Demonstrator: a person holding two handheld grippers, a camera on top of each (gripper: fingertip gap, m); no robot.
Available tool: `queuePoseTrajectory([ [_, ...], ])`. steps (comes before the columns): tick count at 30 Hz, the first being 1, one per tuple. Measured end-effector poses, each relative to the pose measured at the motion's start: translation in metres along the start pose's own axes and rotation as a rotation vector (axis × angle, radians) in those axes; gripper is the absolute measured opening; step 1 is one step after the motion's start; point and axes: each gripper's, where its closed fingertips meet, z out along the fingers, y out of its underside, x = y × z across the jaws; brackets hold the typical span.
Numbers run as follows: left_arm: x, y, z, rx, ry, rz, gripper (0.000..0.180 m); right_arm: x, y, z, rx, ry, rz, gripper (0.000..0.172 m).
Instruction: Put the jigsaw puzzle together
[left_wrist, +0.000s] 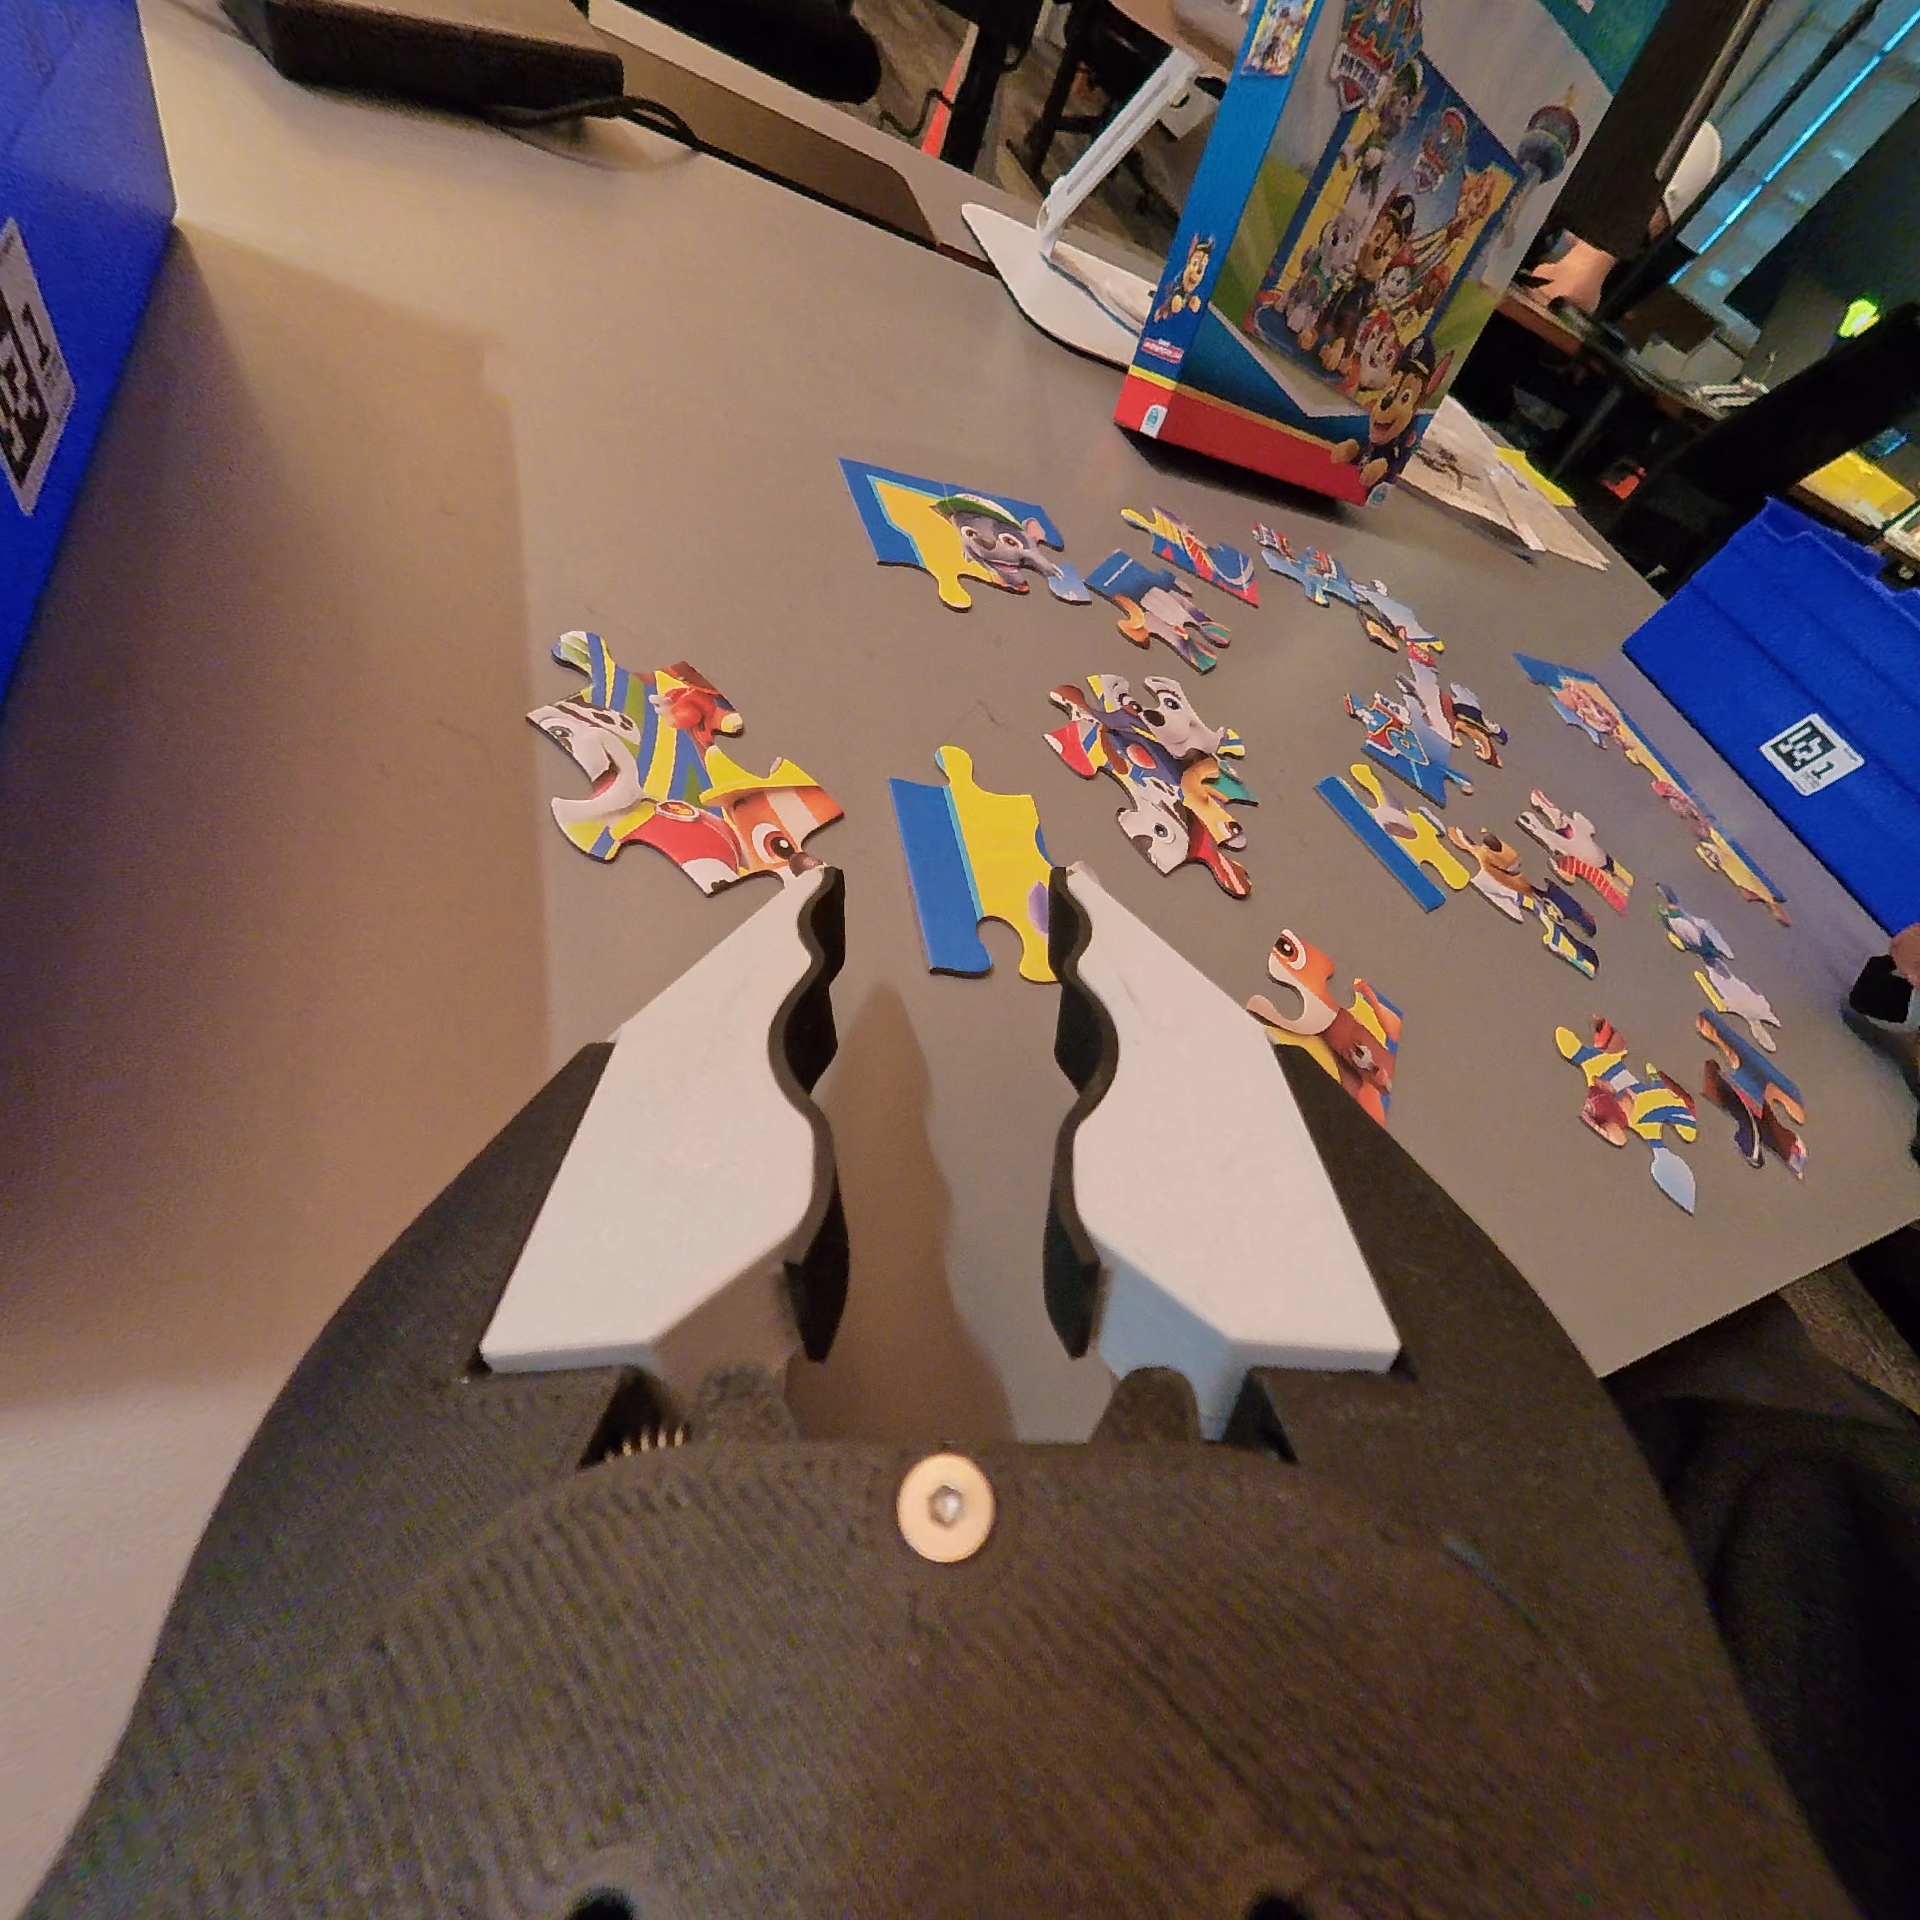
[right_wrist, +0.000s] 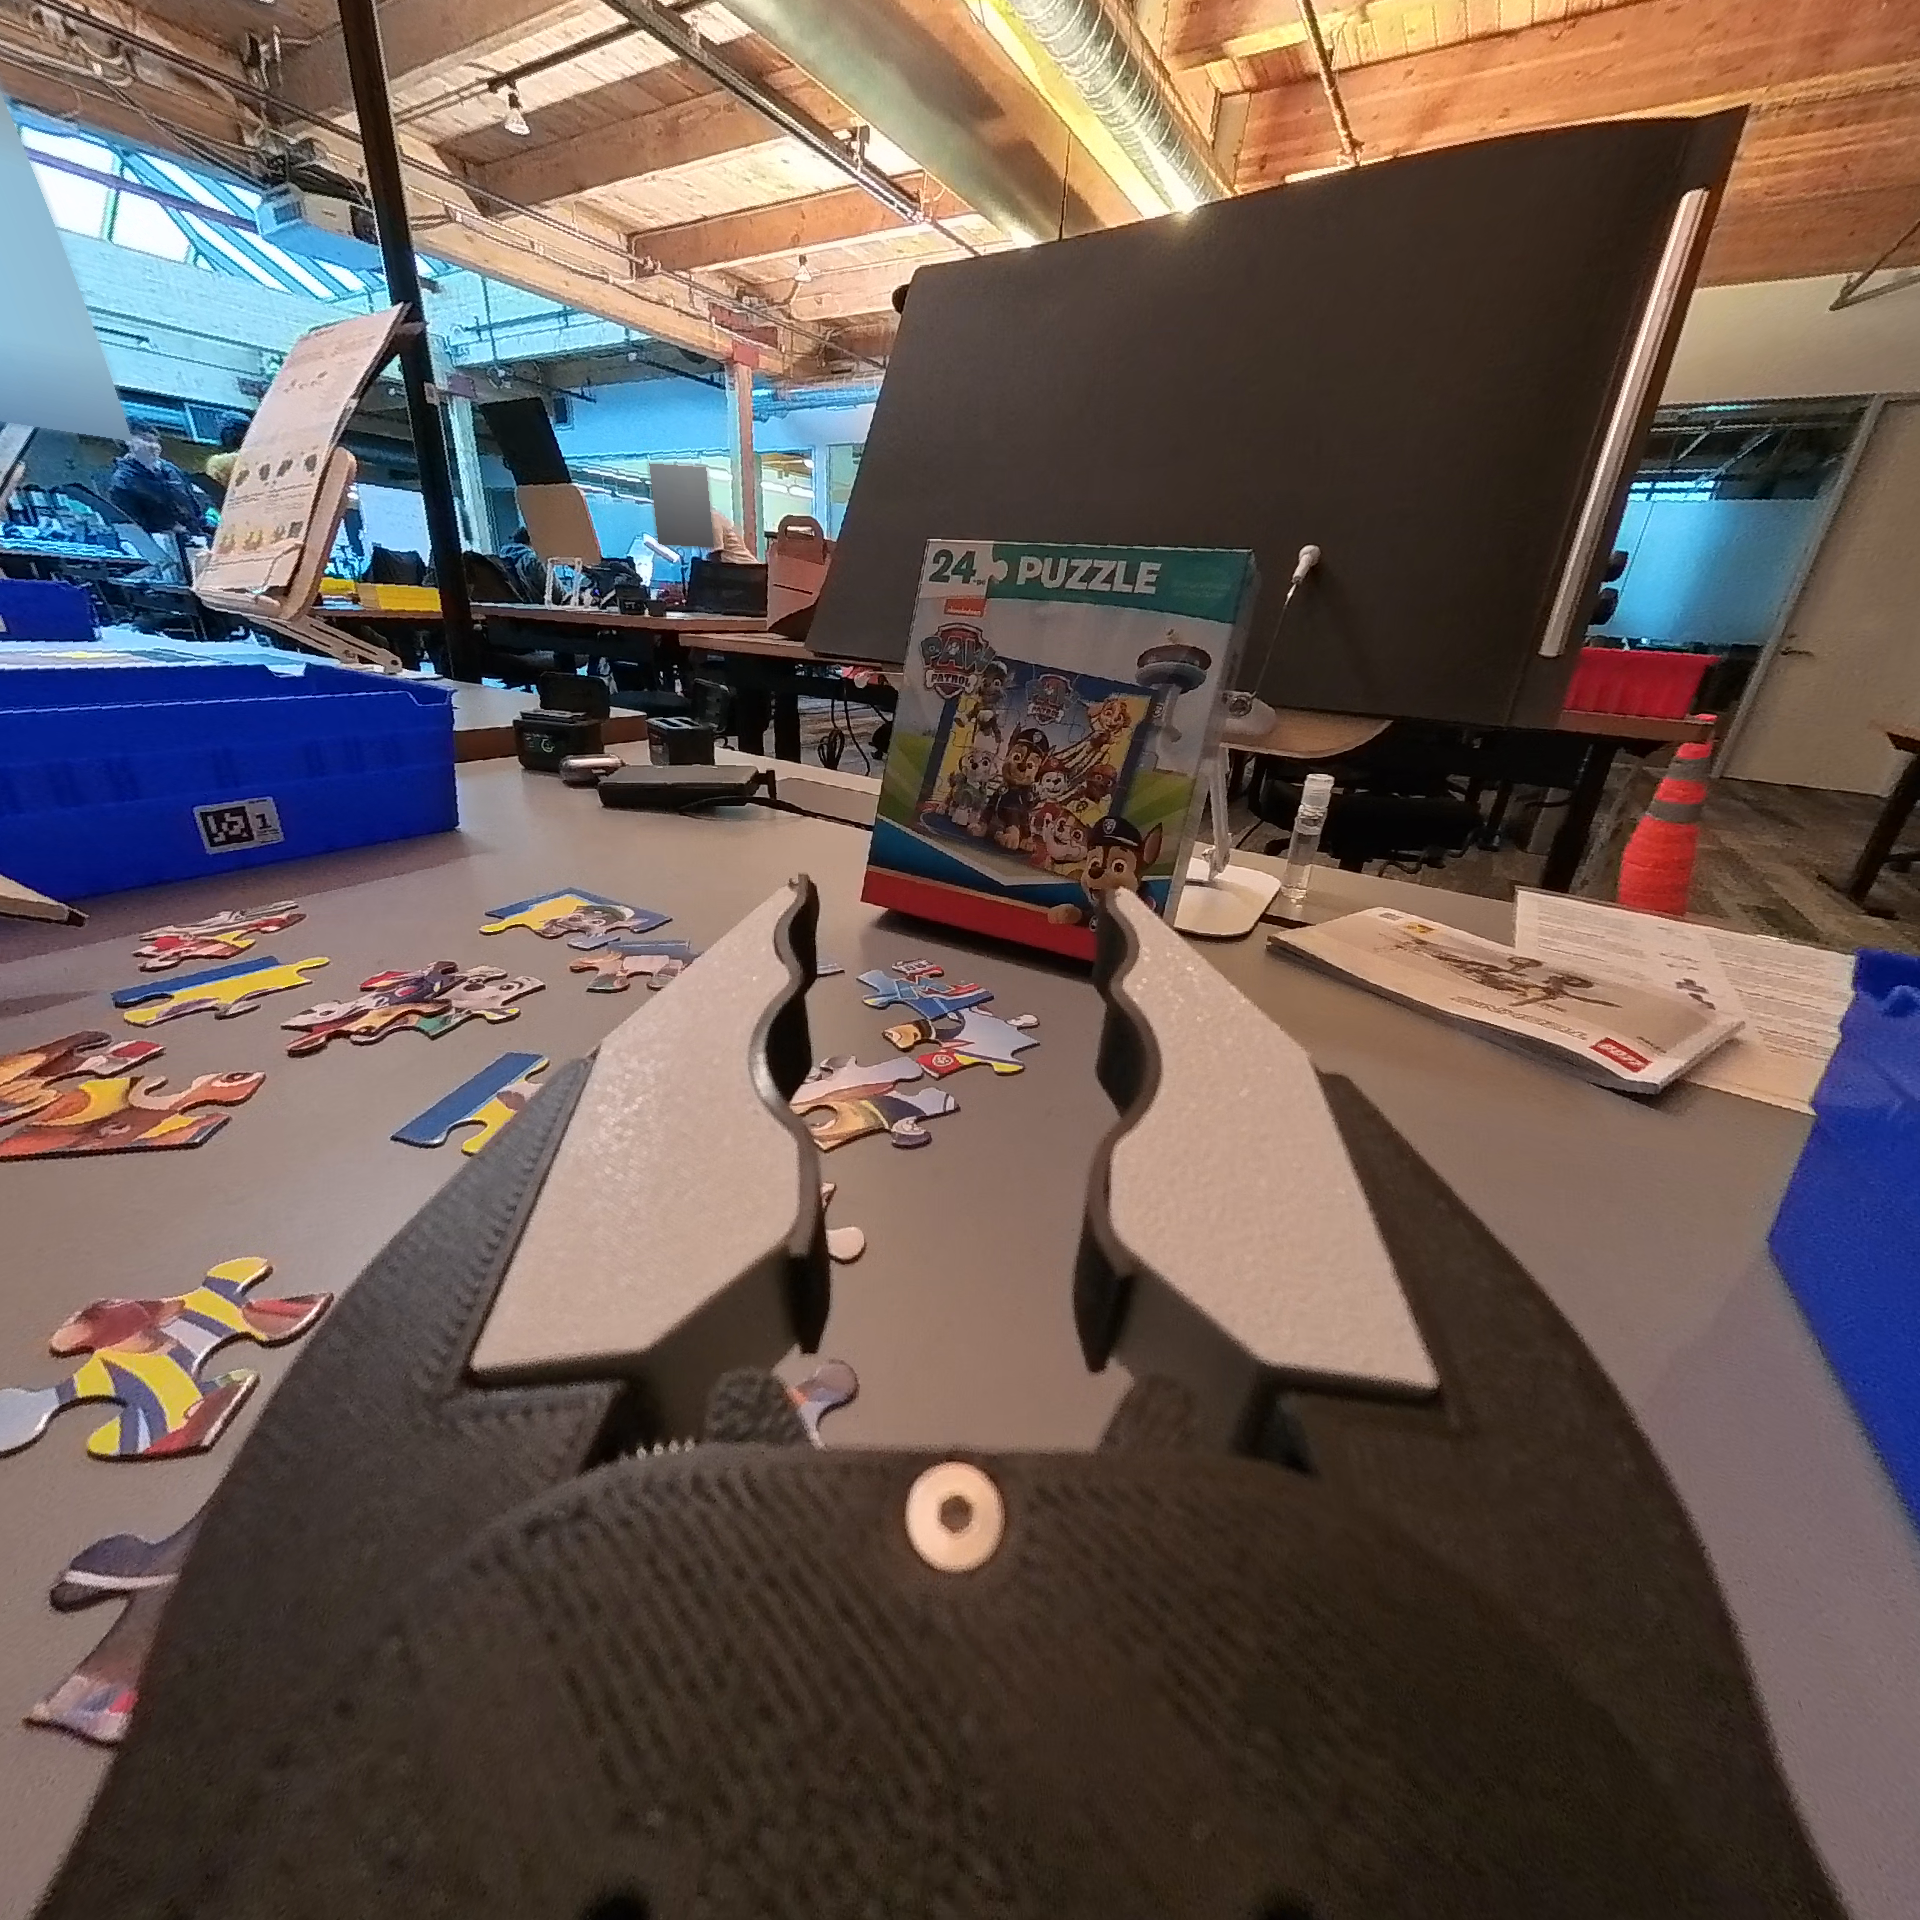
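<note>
Blue-yellow puzzle piece (left_wrist: 971, 873) beyond parted fingers (left_wrist: 1081, 935)

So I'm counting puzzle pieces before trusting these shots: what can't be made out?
- Left wrist view: the orange piece is partly hidden behind the left hand-held gripper.
- Right wrist view: pieces under the right hand-held gripper show only slivers.
- Right wrist view: the dark piece is blurred.

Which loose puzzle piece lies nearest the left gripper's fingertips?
The blue-and-yellow edge piece, just ahead of the open left gripper and partly behind one fingertip. It is plain striped, while the neighbouring pieces show cartoon dogs.
</note>
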Motion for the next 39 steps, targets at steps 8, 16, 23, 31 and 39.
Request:
queuePoseTrajectory([
  [8,-0.001,0.000,0.000,-0.001,-0.003,0.000,0.037,-0.001,0.001,0.000,-0.002,-0.003,0.001,0.054],
  [16,0.017,0.003,0.011,-0.084,0.010,0.041,0.043,0.008,0.013,0.008,-0.083,0.071,-0.008,0.058],
  [23,0.080,-0.063,0.041,-0.071,-0.022,0.399,0.042,-0.114,-0.047,0.049,0.000,-0.246,0.043,0.047],
  [31,0.075,-0.115,0.118,-0.065,-0.361,0.678,0.000,-0.255,-0.074,0.075,-0.037,-0.486,-0.251,0.000],
  [39,0.079,-0.117,0.119,0.024,-0.516,0.705,0.000,-0.298,-0.068,0.088,-0.112,-0.496,-0.325,0.000],
])
